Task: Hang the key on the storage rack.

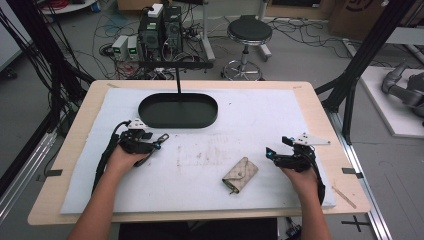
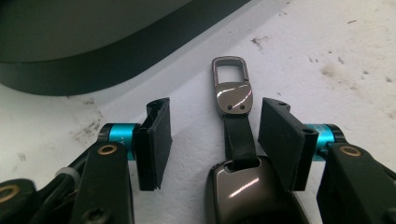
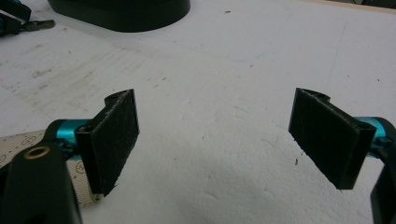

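The left gripper [image 2: 212, 135] has its jaws half apart around a car key fob [image 2: 250, 193] with a metal clasp [image 2: 232, 86], pads not pressing it, near the black tray [image 1: 178, 110]. The right gripper [image 3: 224, 140] rests released beside a beige key pouch [image 1: 240, 174] on the bench [image 1: 310, 95].

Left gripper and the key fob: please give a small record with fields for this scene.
left gripper: jaws partly open, a gap at each pad
key fob: between those jaws, lying on the white mat
fob clip: points toward the black oval tray
right gripper: open, nothing between the jaws
key pouch: on the mat, beside the right gripper
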Available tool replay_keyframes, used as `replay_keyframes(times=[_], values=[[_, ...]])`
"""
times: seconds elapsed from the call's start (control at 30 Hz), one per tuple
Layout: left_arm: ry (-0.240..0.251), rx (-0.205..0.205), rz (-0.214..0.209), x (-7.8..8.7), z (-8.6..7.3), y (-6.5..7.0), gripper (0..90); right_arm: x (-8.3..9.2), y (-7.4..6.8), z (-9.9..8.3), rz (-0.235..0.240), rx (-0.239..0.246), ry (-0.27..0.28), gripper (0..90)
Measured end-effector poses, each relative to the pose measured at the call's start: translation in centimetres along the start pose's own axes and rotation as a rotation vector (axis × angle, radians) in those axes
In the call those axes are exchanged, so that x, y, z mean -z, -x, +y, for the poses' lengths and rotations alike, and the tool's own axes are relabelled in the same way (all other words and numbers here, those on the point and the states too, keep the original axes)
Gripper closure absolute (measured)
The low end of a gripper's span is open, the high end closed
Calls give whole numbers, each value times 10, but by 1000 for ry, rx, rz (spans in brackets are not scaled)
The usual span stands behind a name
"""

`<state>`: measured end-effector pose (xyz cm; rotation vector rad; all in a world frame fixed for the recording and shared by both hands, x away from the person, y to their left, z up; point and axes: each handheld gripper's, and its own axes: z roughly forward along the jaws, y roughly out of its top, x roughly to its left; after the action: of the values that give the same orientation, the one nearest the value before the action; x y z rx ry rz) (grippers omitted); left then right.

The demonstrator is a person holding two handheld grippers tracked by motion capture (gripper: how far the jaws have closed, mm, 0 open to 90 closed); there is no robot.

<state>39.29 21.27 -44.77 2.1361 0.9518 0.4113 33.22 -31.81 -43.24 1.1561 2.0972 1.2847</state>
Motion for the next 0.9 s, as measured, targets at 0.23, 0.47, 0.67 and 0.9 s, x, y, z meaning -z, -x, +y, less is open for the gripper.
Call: replay_keyframes(times=[0.23,0.47,0.67,0.9], values=[[13,-19,-4,0,-1,7,640,0,1,0,-6,-5,-2,164],[38,-29,-4,2,-5,11,807,1,1,-1,3,-12,0,164],[47,-46,-20,5,-5,10,833,2,1,-1,3,-15,1,164],[150,-28,-45,22,0,9,850,2,1,-1,4,-19,3,164]])
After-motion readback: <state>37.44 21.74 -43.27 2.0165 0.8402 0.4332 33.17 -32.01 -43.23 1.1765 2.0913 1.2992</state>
